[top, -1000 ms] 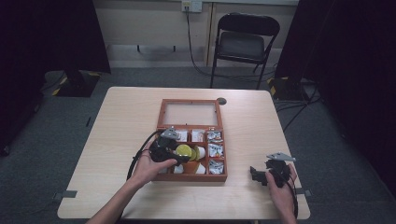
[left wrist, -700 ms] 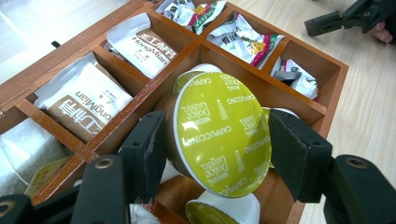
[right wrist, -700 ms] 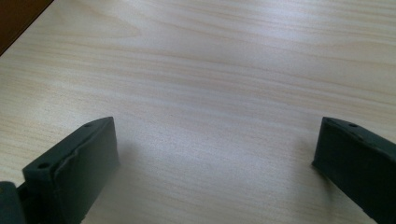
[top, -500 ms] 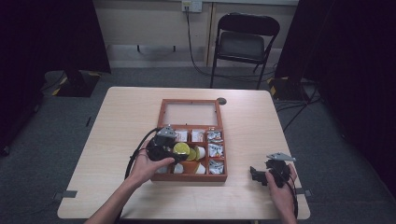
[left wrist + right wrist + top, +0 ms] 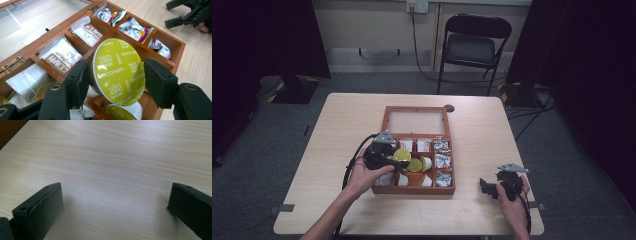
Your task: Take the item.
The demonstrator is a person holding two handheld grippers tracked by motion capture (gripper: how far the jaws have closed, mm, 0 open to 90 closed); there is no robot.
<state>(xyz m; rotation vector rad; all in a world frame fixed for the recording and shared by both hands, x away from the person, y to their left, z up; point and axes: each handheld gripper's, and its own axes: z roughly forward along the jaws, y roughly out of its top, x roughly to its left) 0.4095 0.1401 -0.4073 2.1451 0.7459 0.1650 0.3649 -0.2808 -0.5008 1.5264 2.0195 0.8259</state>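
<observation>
Left gripper [image 5: 117, 82] has risen a little from the wooden box [image 5: 384, 122] over the last second, jaws clenched on a yellow-green coffee capsule [image 5: 118, 70]. The capsule now hangs tilted, just above the middle compartments, clear of the other capsule [image 5: 122, 113] below it. Tea sachets [image 5: 60, 56] sit undisturbed. Judgement: a lift-out is under way, destination unknown. Right gripper [image 5: 492, 186] rests on the desk [image 5: 522, 150] well apart from the box, jaws spread wide, nothing between them.

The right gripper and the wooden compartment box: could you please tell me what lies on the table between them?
Nothing: in the high view, bare light wooden table separates the right gripper from the brown wooden compartment box.
</observation>
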